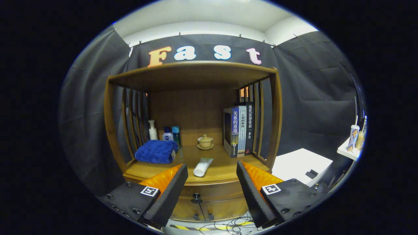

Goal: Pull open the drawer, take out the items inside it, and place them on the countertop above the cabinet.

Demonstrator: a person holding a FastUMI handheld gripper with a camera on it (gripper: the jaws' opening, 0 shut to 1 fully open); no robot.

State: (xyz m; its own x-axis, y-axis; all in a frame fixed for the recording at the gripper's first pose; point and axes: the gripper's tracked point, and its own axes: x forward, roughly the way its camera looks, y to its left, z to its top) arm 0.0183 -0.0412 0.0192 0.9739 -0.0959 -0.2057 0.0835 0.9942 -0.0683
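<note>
Hovering before the cabinet (pixel 196 192), the gripper (pixel 212 182) holds its fingers spread wide with nothing between them. Just ahead and below sits the drawer (pixel 212 191), pushed in flush, its knob (pixel 196 196) between the fingertips. Beyond, on the countertop (pixel 225 169), a white tube (pixel 202 166) lies near the front edge, with a blue towel (pixel 156 151), bottles (pixel 152 130), a lidded cup (pixel 205 141) and books (pixel 240 130) behind. What the drawer contains is hidden. By my reading, this fits either a drawer awaiting its pull or one emptied and shut, the tube being its former load.
</note>
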